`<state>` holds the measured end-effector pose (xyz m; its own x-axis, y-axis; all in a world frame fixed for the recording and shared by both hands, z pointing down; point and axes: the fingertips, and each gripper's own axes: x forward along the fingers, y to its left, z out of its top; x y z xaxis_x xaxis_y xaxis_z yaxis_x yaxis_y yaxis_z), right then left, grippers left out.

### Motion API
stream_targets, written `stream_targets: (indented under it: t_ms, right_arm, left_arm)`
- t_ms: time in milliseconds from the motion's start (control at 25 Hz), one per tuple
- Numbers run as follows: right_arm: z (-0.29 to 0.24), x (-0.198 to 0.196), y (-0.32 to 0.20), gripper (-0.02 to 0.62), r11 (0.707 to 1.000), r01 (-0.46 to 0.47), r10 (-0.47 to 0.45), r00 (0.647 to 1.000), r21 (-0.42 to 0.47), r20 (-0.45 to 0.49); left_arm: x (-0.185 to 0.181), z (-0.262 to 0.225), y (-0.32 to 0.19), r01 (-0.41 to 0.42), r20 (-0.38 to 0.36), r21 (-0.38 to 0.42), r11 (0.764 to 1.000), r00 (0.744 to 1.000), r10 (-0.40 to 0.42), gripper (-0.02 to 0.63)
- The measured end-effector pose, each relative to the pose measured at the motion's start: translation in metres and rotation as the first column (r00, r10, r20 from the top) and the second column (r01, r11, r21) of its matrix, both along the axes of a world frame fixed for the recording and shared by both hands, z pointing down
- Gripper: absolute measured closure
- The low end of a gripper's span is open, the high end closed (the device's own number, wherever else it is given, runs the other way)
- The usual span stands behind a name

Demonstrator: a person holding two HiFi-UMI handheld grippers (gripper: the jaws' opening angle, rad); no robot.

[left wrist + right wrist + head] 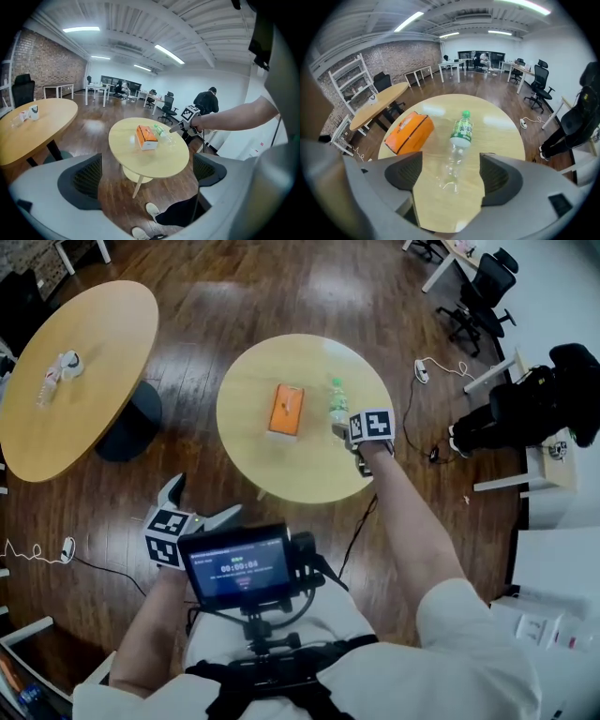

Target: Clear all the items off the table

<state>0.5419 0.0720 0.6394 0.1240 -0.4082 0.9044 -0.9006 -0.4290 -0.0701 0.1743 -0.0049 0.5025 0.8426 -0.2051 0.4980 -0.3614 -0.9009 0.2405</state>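
Note:
On the small round table an orange tissue box lies beside a clear plastic bottle with a green cap and label. My right gripper hangs over the bottle's near end, pointing steeply down. In the right gripper view the bottle lies on its side with its base between the open jaws of the right gripper, and the pads do not touch it. The orange box sits to its left. My left gripper is open and empty over the floor, short of the table.
A larger oval table at the left carries a small bottle and a white object. Office chairs stand at the back right, a person in black at the right. Cables trail across the wood floor.

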Motion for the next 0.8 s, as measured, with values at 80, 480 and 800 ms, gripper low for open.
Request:
stream_targets:
  t_ms: [80, 480, 800]
  right_arm:
    - [0.018, 0.013, -0.007, 0.201, 0.999, 0.004, -0.004, 1.0, -0.039, 0.013]
    - [0.082, 0.033, -0.027, 0.278, 0.983, 0.072, -0.059, 0.995, -0.167, 0.078]
    - [0.07, 0.031, -0.026, 0.305, 0.99, 0.099, -0.091, 0.992, -0.105, 0.084]
  left_arm:
    - [0.007, 0.004, -0.002, 0.029, 0.007, -0.015, 0.999, 1.0, -0.029, 0.005]
    - [0.051, 0.022, 0.008, 0.099, 0.053, -0.042, 0.994, 0.994, -0.097, 0.005]
    - [0.061, 0.015, -0.012, 0.144, 0.07, -0.006, 0.99, 0.987, -0.143, 0.005]
